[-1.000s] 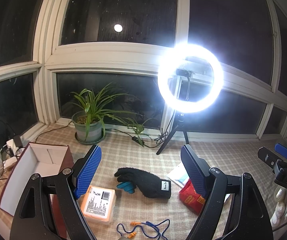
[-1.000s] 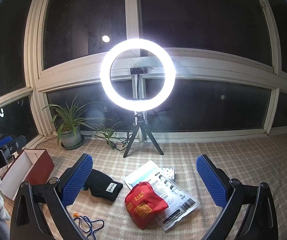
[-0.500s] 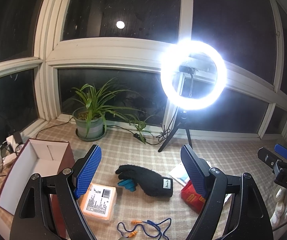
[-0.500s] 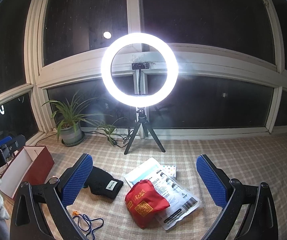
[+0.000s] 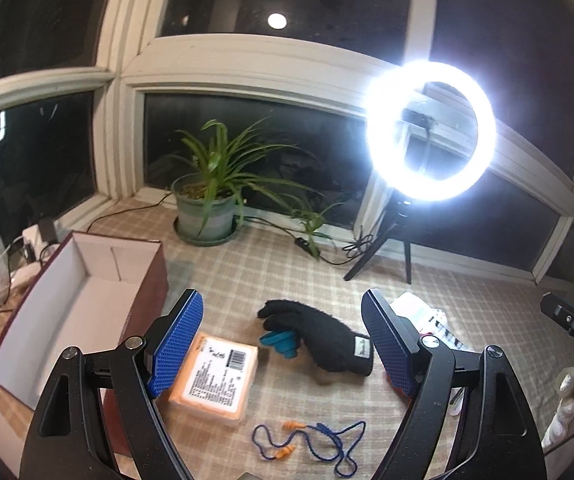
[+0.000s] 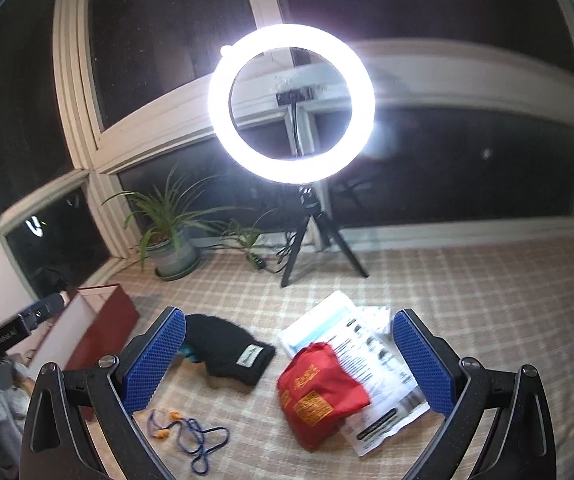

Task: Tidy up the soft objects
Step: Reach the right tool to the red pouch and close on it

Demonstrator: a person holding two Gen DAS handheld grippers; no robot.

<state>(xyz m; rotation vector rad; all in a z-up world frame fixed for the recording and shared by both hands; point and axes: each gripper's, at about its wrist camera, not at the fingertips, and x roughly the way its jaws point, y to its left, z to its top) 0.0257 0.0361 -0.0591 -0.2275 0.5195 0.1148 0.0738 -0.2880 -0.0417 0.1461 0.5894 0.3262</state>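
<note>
**Soft items spread on a checked surface by dark windows**

A checked cloth surface (image 5: 247, 272) is seen below dark windows, with a lit ring light (image 6: 291, 104) and a potted plant (image 5: 207, 200) at the back. The left tool (image 5: 283, 344) is held wide apart with nothing gripped, above a black glove (image 5: 323, 340) lying beside an orange packet (image 5: 215, 380). The right tool (image 6: 287, 360) is likewise held wide and unloaded, over a red pouch (image 6: 319, 396). Corded earplugs (image 5: 311, 440) lie nearest. An open box (image 5: 75, 312) stands at the left.

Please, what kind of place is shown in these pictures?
Probably a home window bay used for recording: dark windows wrap around a checked cloth, with a potted plant and a lit ring light on a tripod.
</note>
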